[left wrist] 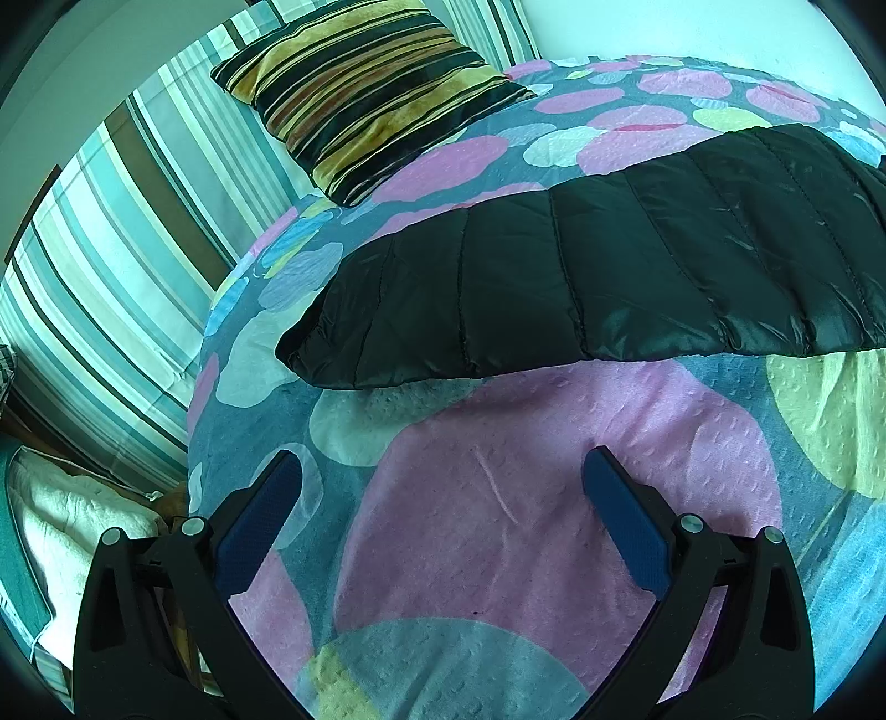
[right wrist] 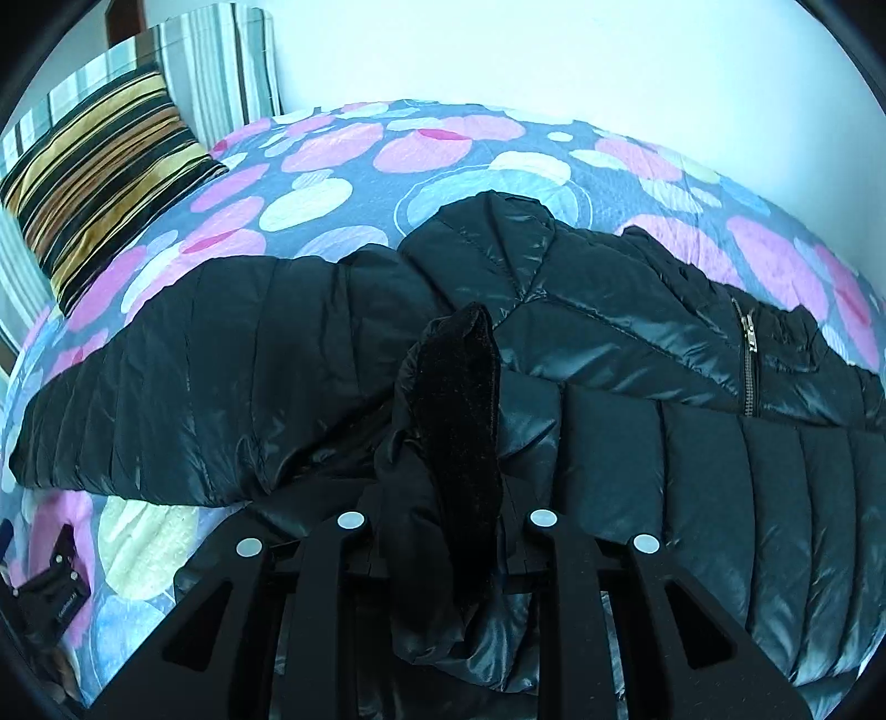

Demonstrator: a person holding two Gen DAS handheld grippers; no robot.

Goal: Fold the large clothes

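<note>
A black quilted puffer jacket [right wrist: 637, 332] lies spread across the bed, its zip [right wrist: 748, 365] to the right. In the left wrist view one quilted panel of the jacket [left wrist: 609, 266] lies ahead of my left gripper [left wrist: 443, 498]. That gripper is open over the bedspread, short of the jacket's edge, with nothing between its blue pads [left wrist: 626, 520]. My right gripper [right wrist: 448, 443] is shut on a bunched sleeve end with a velvety cuff [right wrist: 459, 399], which sticks up between the fingers and hides the pads.
A bedspread with pink, blue and yellow circles [left wrist: 526, 543] covers the bed. A gold and black striped cushion [left wrist: 376, 94] leans at the far left against a teal striped backrest [left wrist: 111, 266]. A white wall [right wrist: 554, 50] runs behind. The bed's left edge drops to white bedding [left wrist: 72, 531].
</note>
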